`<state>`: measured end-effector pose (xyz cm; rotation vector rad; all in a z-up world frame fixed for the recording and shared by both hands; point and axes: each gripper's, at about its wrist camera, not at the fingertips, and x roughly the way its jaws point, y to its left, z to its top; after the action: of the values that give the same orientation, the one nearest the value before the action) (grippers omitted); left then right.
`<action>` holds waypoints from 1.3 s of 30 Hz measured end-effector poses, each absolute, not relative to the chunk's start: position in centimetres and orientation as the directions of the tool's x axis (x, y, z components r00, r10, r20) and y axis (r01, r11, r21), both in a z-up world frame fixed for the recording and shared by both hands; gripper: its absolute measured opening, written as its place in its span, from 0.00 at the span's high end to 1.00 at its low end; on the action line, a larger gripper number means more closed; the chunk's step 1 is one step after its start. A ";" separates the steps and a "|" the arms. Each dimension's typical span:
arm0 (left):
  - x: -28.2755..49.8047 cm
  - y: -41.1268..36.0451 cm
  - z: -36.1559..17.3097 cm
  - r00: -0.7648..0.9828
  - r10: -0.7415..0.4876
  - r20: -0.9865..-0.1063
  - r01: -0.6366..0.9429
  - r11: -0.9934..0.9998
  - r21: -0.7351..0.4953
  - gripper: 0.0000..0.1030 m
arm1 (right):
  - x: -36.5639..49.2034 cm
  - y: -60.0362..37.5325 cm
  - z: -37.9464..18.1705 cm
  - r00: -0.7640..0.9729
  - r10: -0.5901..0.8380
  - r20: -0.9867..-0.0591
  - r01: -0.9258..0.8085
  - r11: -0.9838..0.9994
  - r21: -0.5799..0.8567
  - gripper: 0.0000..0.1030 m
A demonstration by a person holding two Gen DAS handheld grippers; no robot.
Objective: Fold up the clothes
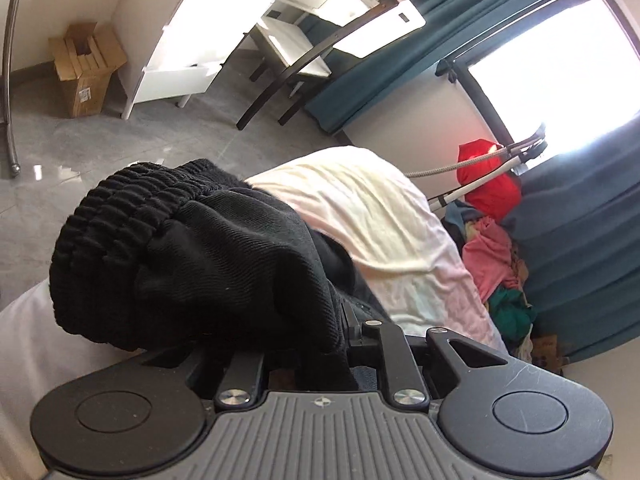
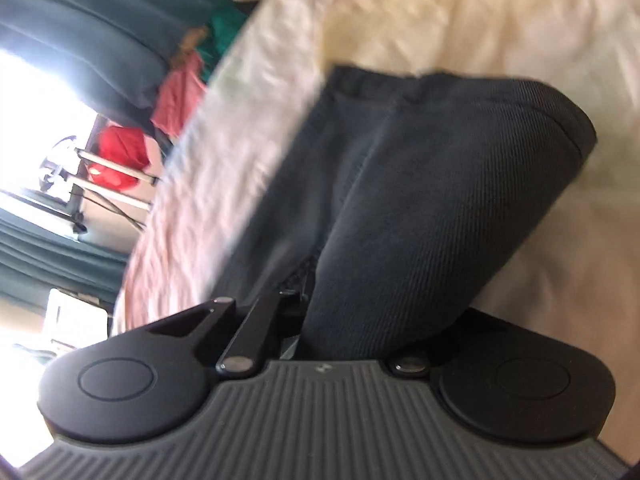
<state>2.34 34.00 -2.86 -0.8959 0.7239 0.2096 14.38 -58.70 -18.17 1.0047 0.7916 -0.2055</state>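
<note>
A black garment with a ribbed elastic waistband (image 1: 132, 208) fills the left wrist view and drapes over my left gripper (image 1: 320, 332), which is shut on its fabric; the fingertips are hidden under the cloth. In the right wrist view the same dark garment (image 2: 420, 208) hangs folded over my right gripper (image 2: 316, 312), which is shut on it, fingers covered. Both hold the garment above a bed with a pale pink and cream sheet (image 1: 384, 216), which also shows in the right wrist view (image 2: 224, 152). The right view is blurred.
A heap of coloured clothes (image 1: 496, 264) lies beside the bed by teal curtains (image 1: 592, 248). A red cloth (image 1: 488, 184) hangs on a stand. A white desk (image 1: 192, 52), chair (image 1: 296, 56) and cardboard box (image 1: 86, 68) stand on the grey floor.
</note>
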 end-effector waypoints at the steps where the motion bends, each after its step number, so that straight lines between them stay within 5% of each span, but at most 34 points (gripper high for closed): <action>1: 2.0 33.6 -3.3 0.748 -0.117 -0.654 -0.444 0.645 -0.622 0.82 | 14.1 -58.7 -18.7 0.698 0.198 -0.688 0.493 0.563 0.663 0.86; 8: -0.2 31.0 -6.2 0.750 -0.067 -0.658 -0.371 0.781 -0.502 0.72 | 14.0 -56.7 -17.2 0.659 0.085 -0.748 0.477 0.722 0.502 0.75; 14: -2.8 27.4 -3.8 0.699 -0.008 -0.715 -0.318 0.892 -0.322 0.22 | 12.3 -57.9 -16.7 0.634 0.040 -0.772 0.575 0.644 0.505 0.44; 22: -5.7 16.3 1.6 0.774 0.041 -0.632 -0.021 0.999 0.039 0.21 | 8.1 -59.6 -13.3 0.750 -0.121 -0.650 0.609 0.510 0.607 0.43; 30: -1.3 -0.4 0.0 0.677 -0.331 -0.657 0.470 0.882 0.041 0.13 | 7.7 -60.8 -13.2 0.889 0.022 -0.456 0.405 0.426 0.809 0.44; 35: 2.7 -9.3 -5.5 0.558 -0.387 -0.734 0.620 0.782 0.058 0.14 | 7.7 -60.4 -13.4 0.854 0.046 -0.517 0.454 0.419 0.786 0.44; 39: 4.4 -12.7 -10.0 0.623 -0.312 -0.717 0.617 0.759 0.206 0.15 | 8.3 -60.4 -15.4 0.792 0.062 -0.608 0.540 0.395 0.743 0.45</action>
<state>4.43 -12.68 -10.04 0.4651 0.7158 -0.5562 8.28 -60.37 -15.43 1.1398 0.6143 -0.3277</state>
